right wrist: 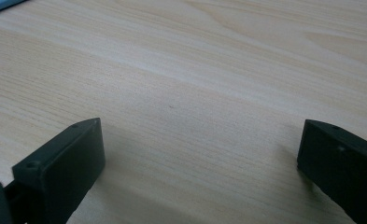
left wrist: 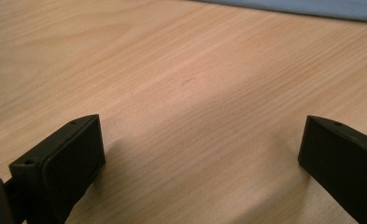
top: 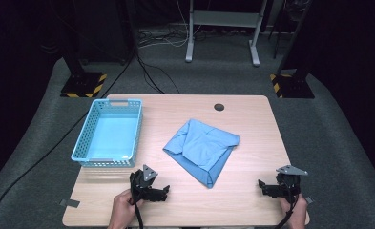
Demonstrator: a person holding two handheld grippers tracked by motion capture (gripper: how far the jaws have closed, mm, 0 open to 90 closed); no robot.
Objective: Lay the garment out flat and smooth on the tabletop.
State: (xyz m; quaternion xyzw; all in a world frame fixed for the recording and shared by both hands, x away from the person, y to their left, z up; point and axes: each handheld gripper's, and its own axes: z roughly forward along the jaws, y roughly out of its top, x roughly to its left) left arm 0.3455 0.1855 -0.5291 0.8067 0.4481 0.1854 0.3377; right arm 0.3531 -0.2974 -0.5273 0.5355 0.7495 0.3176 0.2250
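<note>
The blue cloth [top: 202, 150] lies folded in the middle of the table [top: 252, 119], right of the blue basket [top: 87, 138]. The left gripper [top: 165, 192] and right gripper [top: 261, 186] rest near the front edge, jaws wide with nothing between them, both apart from the cloth.

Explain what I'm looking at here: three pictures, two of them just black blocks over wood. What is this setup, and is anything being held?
There is no robot arm: a person sits at a wooden table with hand-held tongs in each hand. The high view looks down from above the person's side: the left tongs sit near the bottom left, the right tongs near the bottom right. The other two pictures come from cameras riding on the tongs themselves; the black blocks are their jaws, seen in the left gripper view and the right gripper view. Both stand wide open over bare wood and hold nothing. On the table lie a folded blue cloth in the middle and an empty light blue basket to its left.
</note>
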